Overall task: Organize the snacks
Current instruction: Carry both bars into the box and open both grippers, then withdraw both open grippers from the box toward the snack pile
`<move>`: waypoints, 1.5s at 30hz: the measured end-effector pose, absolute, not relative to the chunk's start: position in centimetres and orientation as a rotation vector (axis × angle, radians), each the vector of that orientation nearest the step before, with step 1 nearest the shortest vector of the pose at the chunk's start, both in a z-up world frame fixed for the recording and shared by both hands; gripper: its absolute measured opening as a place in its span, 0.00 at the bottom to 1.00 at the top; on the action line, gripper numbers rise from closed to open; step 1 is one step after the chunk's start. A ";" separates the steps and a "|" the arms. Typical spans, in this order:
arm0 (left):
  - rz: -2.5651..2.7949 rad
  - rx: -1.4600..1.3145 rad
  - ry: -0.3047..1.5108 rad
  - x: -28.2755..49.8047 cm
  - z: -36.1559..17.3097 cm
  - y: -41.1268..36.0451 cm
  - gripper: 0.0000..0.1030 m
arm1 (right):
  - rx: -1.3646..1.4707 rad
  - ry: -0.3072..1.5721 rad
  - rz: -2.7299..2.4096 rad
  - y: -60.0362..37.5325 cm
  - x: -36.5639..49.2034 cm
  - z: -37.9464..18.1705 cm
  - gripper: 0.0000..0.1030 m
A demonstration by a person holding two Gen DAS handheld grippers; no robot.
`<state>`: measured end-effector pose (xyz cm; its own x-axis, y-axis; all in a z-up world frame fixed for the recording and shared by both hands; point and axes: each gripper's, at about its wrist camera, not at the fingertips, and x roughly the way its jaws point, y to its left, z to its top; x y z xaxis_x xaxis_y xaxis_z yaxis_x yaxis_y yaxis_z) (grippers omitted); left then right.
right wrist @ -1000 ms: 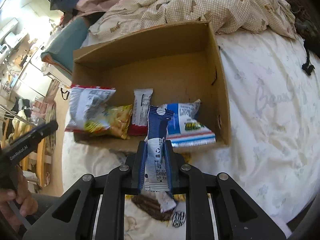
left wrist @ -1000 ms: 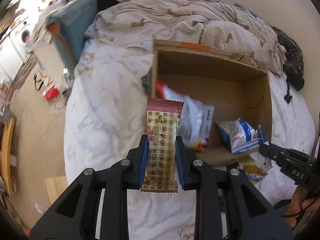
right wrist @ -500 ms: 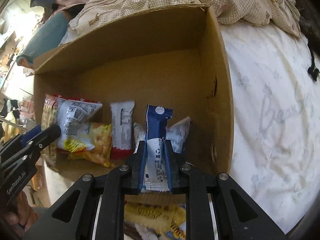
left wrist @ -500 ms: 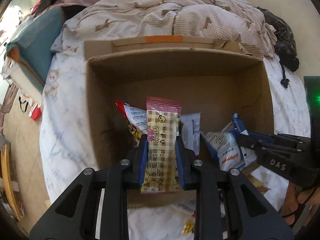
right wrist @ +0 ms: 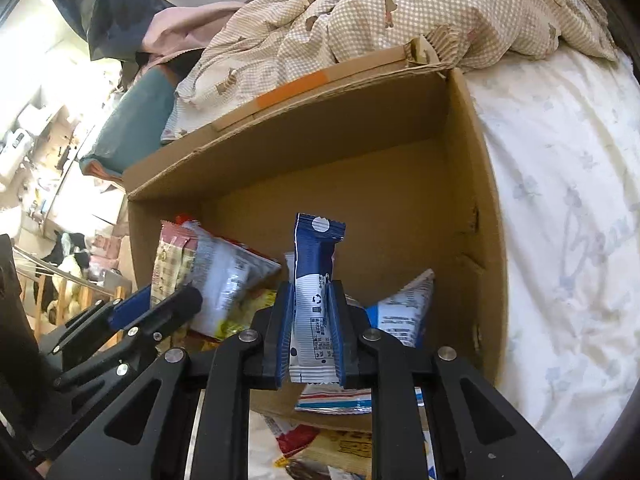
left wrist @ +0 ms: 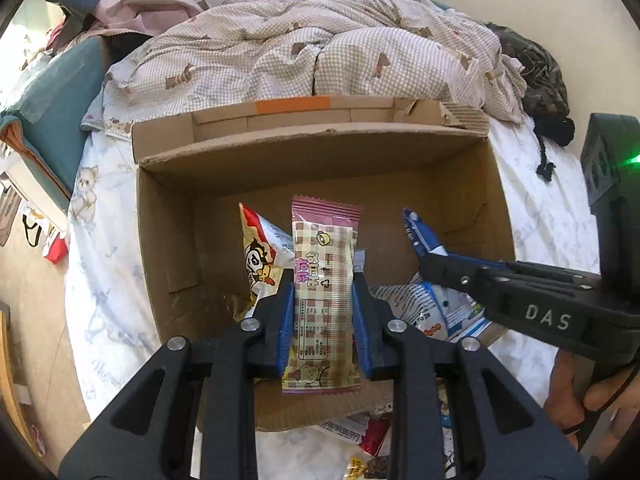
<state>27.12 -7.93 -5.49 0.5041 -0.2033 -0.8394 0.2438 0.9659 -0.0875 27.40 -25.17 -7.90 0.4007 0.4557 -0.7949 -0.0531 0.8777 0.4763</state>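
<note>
both grippers (left wrist: 322, 292) (right wrist: 311, 312) tilted over box (left wrist: 168, 240)

Both views sit right behind their own grippers and look steeply down and forward into the open cardboard box (left wrist: 168, 240) on the bed (left wrist: 104, 264). The left wrist view faces the box nearly square on, with the box filling mid frame and the rumpled quilt (left wrist: 320, 48) across the top. The right wrist view looks from closer, with the box (right wrist: 472, 200) skewed, its right wall at centre right. Both share the box interior, the quilt (right wrist: 400, 12) and the sheet; each catches the other gripper at a frame edge
</note>
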 end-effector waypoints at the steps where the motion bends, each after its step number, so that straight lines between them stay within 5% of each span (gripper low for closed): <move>1: -0.269 0.046 1.006 27.1 -5.5 -8.0 0.22 | 0.412 1.121 0.334 -24.9 27.6 -7.9 0.18; 8: -0.251 0.043 1.016 27.1 -5.7 -7.6 0.27 | 0.437 1.123 0.348 -24.3 28.5 -8.0 0.18; 16: -0.259 0.030 1.004 26.5 -5.0 -7.6 0.82 | 0.456 1.113 0.353 -24.6 28.6 -7.6 0.22; 18: -0.251 0.029 0.988 26.2 -4.6 -7.4 0.86 | 0.463 1.121 0.356 -24.7 28.7 -7.5 0.22; 25: -0.227 -0.014 0.967 25.6 -3.5 -6.2 0.86 | 0.425 1.112 0.327 -24.8 28.0 -6.5 0.26; 29: -0.215 -0.029 0.967 25.0 -3.2 -5.6 0.86 | 0.454 1.083 0.307 -25.6 27.0 -5.5 0.61; 45: -0.177 -0.082 0.970 19.1 -1.9 -2.9 0.86 | 0.455 1.051 0.293 -27.3 20.9 -2.3 0.65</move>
<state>19.14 -2.90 -1.90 0.5523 -0.1861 -0.8126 0.1125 0.9825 -0.1485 20.94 -27.29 -2.25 0.4704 0.4424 -0.7636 -0.0170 0.8697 0.4933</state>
